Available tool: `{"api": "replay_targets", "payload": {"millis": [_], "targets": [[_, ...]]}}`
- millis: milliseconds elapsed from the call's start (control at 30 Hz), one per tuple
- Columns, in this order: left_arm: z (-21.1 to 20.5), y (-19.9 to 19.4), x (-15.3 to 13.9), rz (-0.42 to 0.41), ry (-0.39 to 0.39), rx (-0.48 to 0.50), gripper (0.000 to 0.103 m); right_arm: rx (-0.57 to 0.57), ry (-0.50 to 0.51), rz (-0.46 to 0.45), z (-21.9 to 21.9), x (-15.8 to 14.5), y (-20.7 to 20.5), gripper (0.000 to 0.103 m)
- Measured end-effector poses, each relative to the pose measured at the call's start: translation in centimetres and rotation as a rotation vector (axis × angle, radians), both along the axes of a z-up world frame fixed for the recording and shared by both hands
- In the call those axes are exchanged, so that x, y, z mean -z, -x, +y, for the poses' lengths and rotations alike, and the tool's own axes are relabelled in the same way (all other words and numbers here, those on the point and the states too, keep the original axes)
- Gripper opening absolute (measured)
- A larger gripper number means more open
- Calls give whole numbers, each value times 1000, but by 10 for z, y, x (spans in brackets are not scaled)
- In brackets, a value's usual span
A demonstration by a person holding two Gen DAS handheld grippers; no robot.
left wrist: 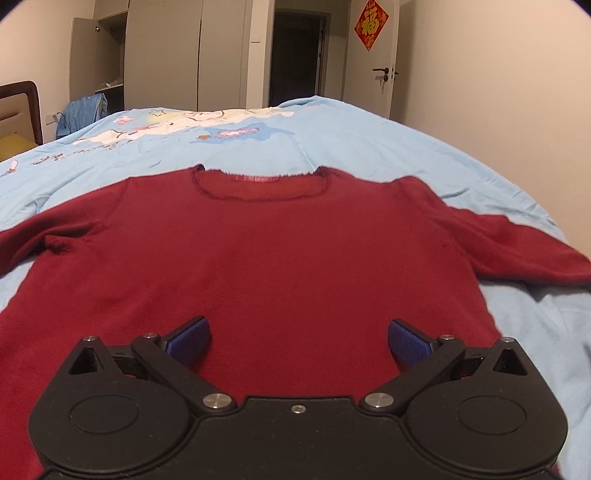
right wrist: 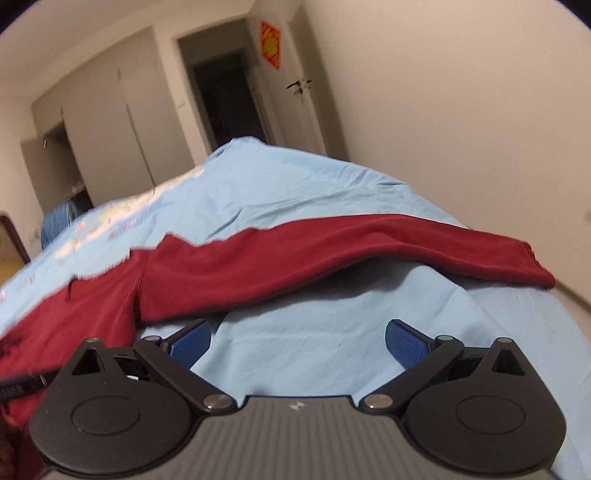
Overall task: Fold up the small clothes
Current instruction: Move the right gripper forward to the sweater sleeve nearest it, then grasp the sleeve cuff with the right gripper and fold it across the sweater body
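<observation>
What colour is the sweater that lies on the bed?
Dark red; the sweater shows best in the left wrist view.

A home bedroom. A bed (left wrist: pixel 369 147) under a light-blue cartoon-printed quilt fills the view, with a padded headboard (left wrist: pixel 18 110) at the left. Tall built-in wardrobes (left wrist: pixel 162 55) line the far wall, one door open. A red diamond paper decoration (left wrist: pixel 371 24) hangs on the white room door (left wrist: pixel 384 74).
</observation>
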State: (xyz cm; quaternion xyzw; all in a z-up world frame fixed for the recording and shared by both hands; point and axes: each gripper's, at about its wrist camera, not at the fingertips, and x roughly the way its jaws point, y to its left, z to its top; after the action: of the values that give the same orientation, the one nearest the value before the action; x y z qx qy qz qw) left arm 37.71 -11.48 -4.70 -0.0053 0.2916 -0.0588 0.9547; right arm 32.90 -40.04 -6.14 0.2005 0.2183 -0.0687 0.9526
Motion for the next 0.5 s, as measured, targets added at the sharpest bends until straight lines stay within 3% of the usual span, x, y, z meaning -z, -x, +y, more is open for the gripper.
{"api": "replay_targets", "payload": {"millis": [167,467,500], "targets": [[-3,5,10,-43,-27,9,102,88,-117,-86,-27,4,3,103],[-2,5,15,-46,-22,10,102,329,-330,-126,-78,13,-9,102],[-2,5,15,-45,-20,11,102,364,-357,-129,-84,16,-10,99]]}}
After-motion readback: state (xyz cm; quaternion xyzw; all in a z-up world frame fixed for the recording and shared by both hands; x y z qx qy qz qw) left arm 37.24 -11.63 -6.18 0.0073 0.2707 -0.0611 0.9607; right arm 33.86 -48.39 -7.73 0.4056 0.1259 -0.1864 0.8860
